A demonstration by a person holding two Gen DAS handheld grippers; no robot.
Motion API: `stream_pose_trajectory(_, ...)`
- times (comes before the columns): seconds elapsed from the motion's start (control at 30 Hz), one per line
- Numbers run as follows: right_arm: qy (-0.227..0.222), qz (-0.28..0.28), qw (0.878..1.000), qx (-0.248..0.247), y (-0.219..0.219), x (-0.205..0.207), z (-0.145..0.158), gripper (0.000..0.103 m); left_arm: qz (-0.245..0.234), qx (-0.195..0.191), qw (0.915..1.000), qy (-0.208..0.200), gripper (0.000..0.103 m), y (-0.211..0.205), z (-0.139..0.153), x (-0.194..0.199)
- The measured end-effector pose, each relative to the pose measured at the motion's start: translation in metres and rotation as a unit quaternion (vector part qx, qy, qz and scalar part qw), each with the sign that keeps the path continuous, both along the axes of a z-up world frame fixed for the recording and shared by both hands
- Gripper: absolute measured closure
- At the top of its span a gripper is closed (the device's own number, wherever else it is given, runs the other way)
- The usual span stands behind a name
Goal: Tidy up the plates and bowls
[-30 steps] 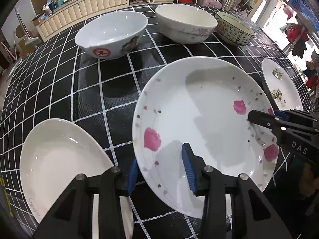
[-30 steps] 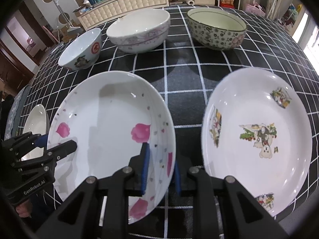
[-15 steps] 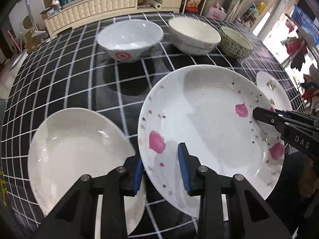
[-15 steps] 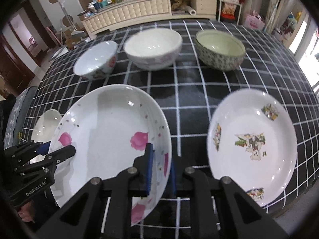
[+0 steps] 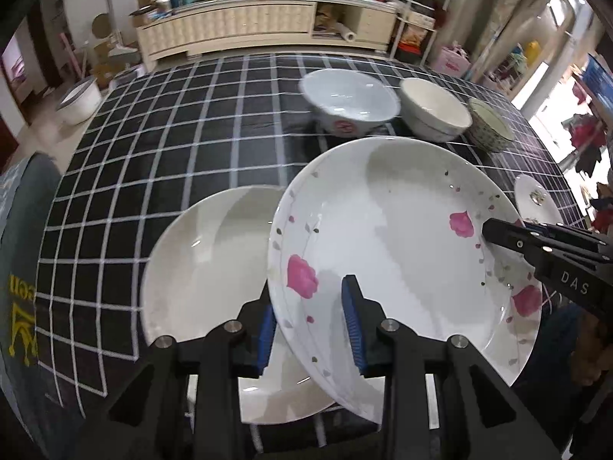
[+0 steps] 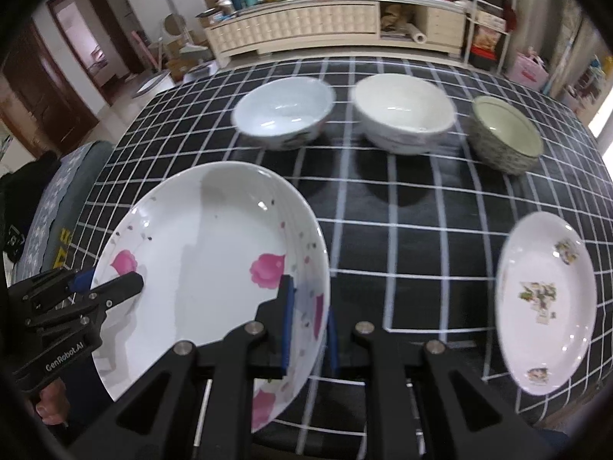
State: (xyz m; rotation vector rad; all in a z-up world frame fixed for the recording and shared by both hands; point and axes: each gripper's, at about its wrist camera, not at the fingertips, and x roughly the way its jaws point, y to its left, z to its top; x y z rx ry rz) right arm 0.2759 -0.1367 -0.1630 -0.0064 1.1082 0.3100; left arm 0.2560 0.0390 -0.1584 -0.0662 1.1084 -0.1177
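Note:
A white plate with pink flowers [image 5: 394,237] [image 6: 207,260] is held in the air by both grippers. My left gripper [image 5: 310,326] is shut on its near-left rim; my right gripper [image 6: 306,329] is shut on its right rim. The flower plate hangs partly over a plain white plate [image 5: 207,264] that lies on the black checked table [image 5: 172,134]. A plate with cartoon pictures [image 6: 544,299] lies at the right. Three bowls stand in a row at the back: a pale blue one [image 6: 283,111], a white one [image 6: 402,111] and a patterned green one [image 6: 505,134].
The right gripper's body shows in the left wrist view [image 5: 551,257], the left gripper's body in the right wrist view [image 6: 72,306]. A grey chair [image 6: 65,199] stands at the table's left edge. A long cabinet [image 6: 306,27] stands beyond the table.
Both grippers have lifted the flower plate higher and carried it left. It now overlaps the plain white plate; the bowls and the cartoon plate look farther away.

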Motion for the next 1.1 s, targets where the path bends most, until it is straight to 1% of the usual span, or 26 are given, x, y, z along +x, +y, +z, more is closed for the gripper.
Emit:
stream_pose_trajectory(0.1, -0.001, 0.012, 1.000, -0.009, 0.017, 0.000, -0.006, 0.084, 0.013, 0.001, 0.9999, 0.008, 0.073, 0.016, -0.006, -0.005)
stream_pose_trajectory(0.27, 0.014, 0.026, 0.999, -0.012, 0.038, 0.005, -0.022, 0.084, 0.031, 0.000, 0.9993, 0.021, 0.073, 0.035, -0.019, -0.012)
stream_pose_trajectory(0.37, 0.009, 0.035, 0.999, -0.018, 0.049, 0.006, -0.023, 0.084, 0.044, -0.007, 0.9987, 0.024, 0.073, 0.045, -0.026, -0.014)
stream_pose_trajectory(0.5, -0.001, 0.045, 0.998, -0.031, 0.064, 0.008, -0.020, 0.084, 0.049, 0.000, 0.9984, 0.027, 0.073, 0.054, -0.032, -0.014)
stream_pose_trajectory(0.7, 0.000, 0.061, 0.997, -0.037, 0.082, 0.011, -0.025, 0.085, 0.073, -0.019, 0.9964, 0.038, 0.073, 0.074, -0.045, -0.014)
stream_pose_trajectory(0.73, -0.006, 0.062, 0.997, -0.048, 0.084, 0.010, -0.026, 0.085, 0.076, -0.021, 0.9960, 0.043, 0.076, 0.077, -0.048, -0.014)
stream_pose_trajectory(0.77, -0.009, 0.064, 0.996, -0.054, 0.087, 0.010, -0.027, 0.085, 0.076, -0.020, 0.9963, 0.034, 0.076, 0.079, -0.046, -0.016)
stream_pose_trajectory(0.83, -0.007, 0.061, 0.996, -0.057, 0.089, 0.011, -0.030, 0.084, 0.076, -0.021, 0.9965, 0.029, 0.076, 0.082, -0.045, -0.017)
stream_pose_trajectory(0.93, -0.003, 0.062, 0.996, -0.063, 0.091, 0.011, -0.030, 0.084, 0.082, -0.034, 0.9956, 0.029, 0.076, 0.087, -0.044, -0.019)
stream_pose_trajectory(1.03, -0.012, 0.069, 0.994, -0.084, 0.096, 0.007, -0.029, 0.083, 0.086, -0.043, 0.9949, 0.031, 0.076, 0.089, -0.044, -0.019)
stream_pose_trajectory(1.07, -0.015, 0.070, 0.993, -0.091, 0.097, 0.006, -0.028, 0.081, 0.087, -0.043, 0.9948, 0.032, 0.076, 0.089, -0.043, -0.018)
stream_pose_trajectory(1.1, -0.013, 0.070, 0.993, -0.091, 0.096, 0.006, -0.029, 0.075, 0.089, -0.037, 0.9949, 0.029, 0.076, 0.089, -0.041, -0.019)
